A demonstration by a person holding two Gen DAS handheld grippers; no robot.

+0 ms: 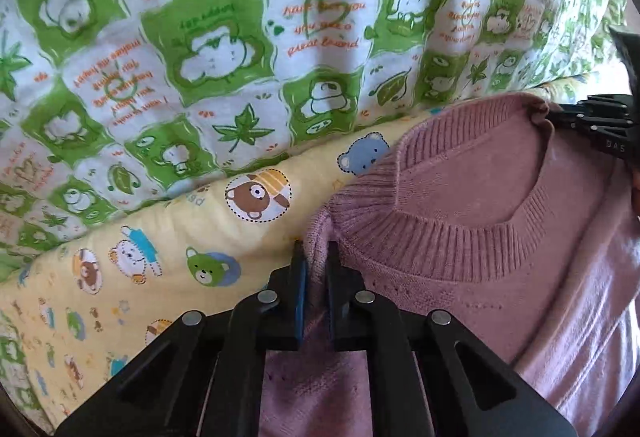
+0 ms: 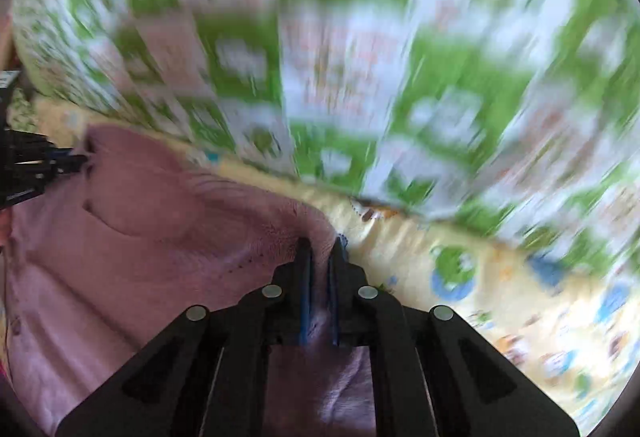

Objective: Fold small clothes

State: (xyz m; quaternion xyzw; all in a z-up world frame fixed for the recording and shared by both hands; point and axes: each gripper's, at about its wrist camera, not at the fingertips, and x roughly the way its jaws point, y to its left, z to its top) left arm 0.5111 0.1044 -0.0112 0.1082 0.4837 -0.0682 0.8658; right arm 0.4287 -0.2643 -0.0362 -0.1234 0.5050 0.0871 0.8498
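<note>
A small pink knit sweater [image 1: 480, 205] with a ribbed round neck hangs between my two grippers above the bed. My left gripper [image 1: 316, 253] is shut on one shoulder edge of the sweater. The right gripper shows at the right edge of the left wrist view [image 1: 576, 117], pinching the other shoulder. In the blurred right wrist view my right gripper [image 2: 320, 253] is shut on the sweater [image 2: 140, 237], and the left gripper [image 2: 60, 161] shows at the far left holding it.
A green and white quilt [image 1: 240, 37] with bears and leaves is bunched up behind. A yellow sheet [image 1: 180, 237] with cartoon bears lies under the sweater; it also shows in the right wrist view [image 2: 500, 297].
</note>
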